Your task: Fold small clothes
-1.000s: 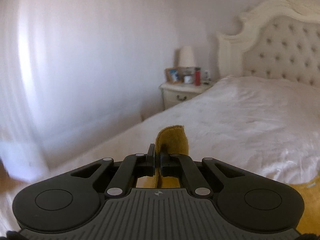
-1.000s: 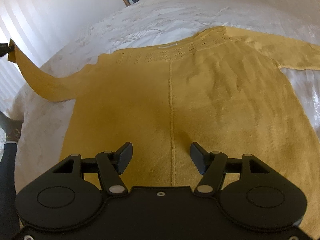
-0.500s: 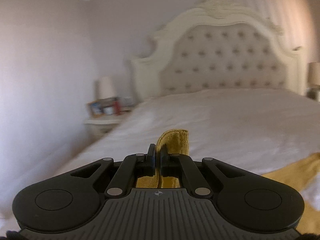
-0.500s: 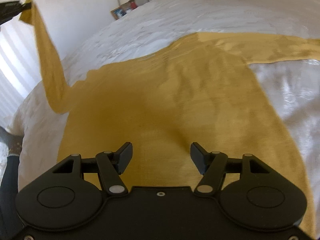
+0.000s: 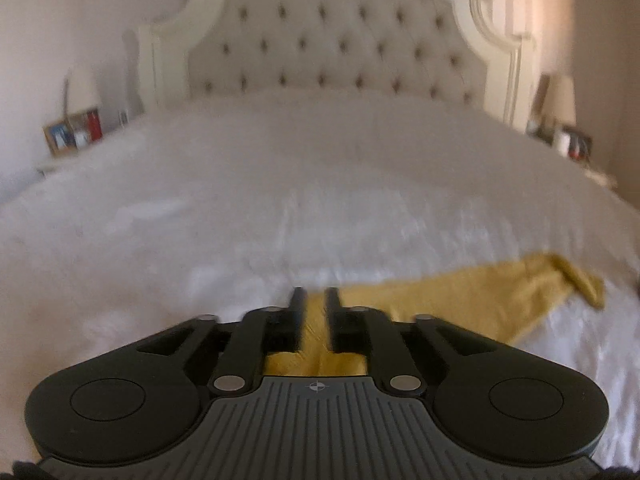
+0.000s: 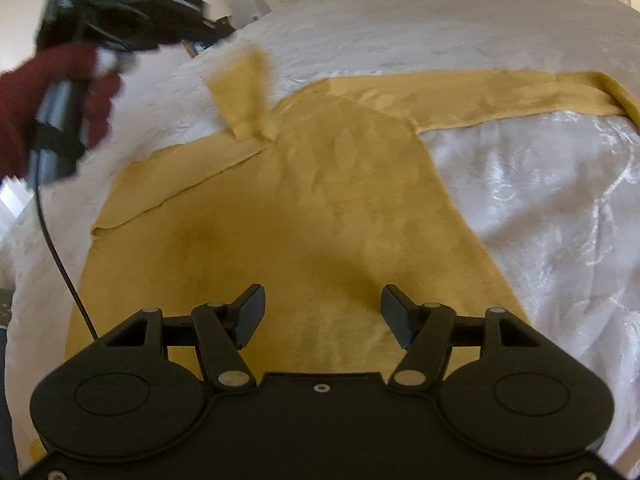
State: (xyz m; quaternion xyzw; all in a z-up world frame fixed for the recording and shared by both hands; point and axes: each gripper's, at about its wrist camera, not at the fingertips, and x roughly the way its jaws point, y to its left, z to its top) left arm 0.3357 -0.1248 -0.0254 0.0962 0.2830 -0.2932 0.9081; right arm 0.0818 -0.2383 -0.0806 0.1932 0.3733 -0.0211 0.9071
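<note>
While my left gripper (image 5: pixel 313 312) has just parted off the cuff (image 6: pixel 240 80) dropped at the sweater (image 6: pixel 304 216) shoulder, the other sleeve (image 6: pixel 480 94) runs rightward, nearer my right gripper (image 6: pixel 322 310), fingers wide apart above the hem.

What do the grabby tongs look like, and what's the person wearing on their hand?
Both tongs are black plastic: the right tongs have angular fingers, round discs and silver pivot screws; the left tongs add a grey ribbed plate with a small crosshair mark. The left hand wears a fuzzy dark red glove, and a thin black cable hangs below.
</note>
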